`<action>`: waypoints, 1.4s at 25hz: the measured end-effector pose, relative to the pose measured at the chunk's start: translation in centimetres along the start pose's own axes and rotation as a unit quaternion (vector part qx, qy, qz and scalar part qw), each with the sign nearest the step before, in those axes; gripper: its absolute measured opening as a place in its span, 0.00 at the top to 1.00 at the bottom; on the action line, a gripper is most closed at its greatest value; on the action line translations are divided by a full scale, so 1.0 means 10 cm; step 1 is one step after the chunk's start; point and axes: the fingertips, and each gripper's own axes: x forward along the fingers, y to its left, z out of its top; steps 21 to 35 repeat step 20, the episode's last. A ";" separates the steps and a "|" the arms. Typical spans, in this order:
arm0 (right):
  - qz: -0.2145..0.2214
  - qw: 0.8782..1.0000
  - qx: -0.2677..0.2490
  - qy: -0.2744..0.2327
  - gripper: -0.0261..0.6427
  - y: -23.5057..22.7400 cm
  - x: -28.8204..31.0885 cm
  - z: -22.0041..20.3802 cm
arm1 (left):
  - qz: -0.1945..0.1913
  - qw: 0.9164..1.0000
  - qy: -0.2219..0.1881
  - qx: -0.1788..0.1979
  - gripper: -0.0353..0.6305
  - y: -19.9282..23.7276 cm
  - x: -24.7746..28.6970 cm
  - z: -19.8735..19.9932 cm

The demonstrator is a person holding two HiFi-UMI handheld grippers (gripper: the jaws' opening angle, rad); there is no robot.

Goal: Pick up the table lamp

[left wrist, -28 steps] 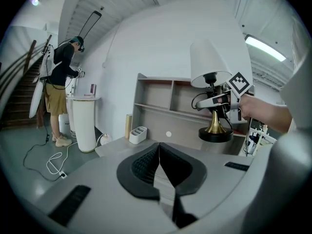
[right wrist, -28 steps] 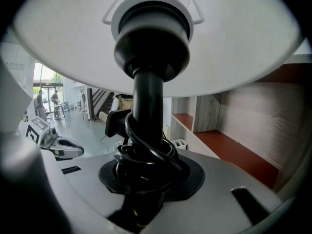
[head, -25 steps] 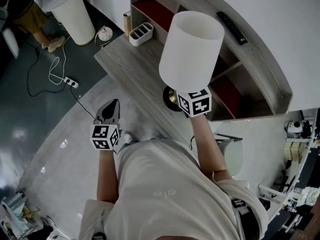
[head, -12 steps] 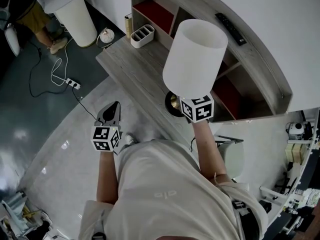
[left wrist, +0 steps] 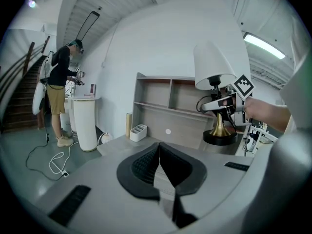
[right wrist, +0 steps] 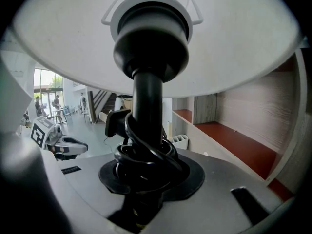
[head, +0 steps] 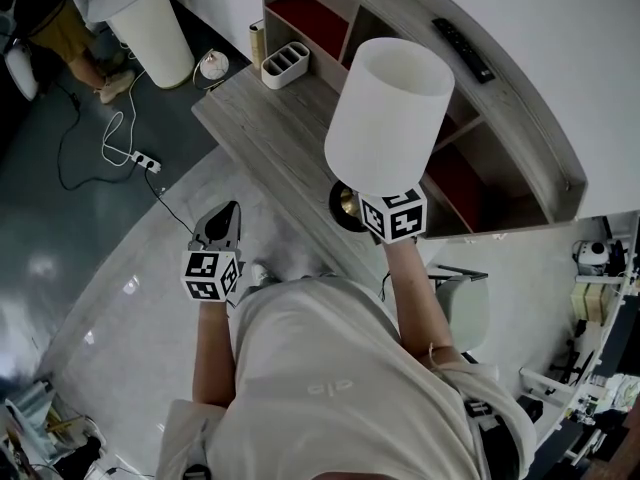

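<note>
The right claw clamps the table lamp low on its cord-wrapped stem, probably to keep the shade upright. The lamp is at one o'clock, over the desk. The left claw, closed and empty, hangs at nine o'clock. Its view alone shows the whole base, though whether the base touches the desk is unclear.

The grey wooden counter carries a white divided holder and an upright tan tube.
</note>
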 end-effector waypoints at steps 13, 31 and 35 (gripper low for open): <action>-0.004 1.000 0.009 0.008 0.75 0.04 0.00 -0.13 | -0.007 1.000 0.005 -0.007 0.92 0.00 -0.02 -0.08; -0.006 1.000 0.015 0.010 0.75 0.08 0.01 -0.18 | -0.014 1.000 0.005 -0.005 0.92 0.01 -0.03 -0.10; -0.006 1.000 0.015 0.010 0.75 0.08 0.01 -0.18 | -0.014 1.000 0.005 -0.005 0.92 0.01 -0.03 -0.10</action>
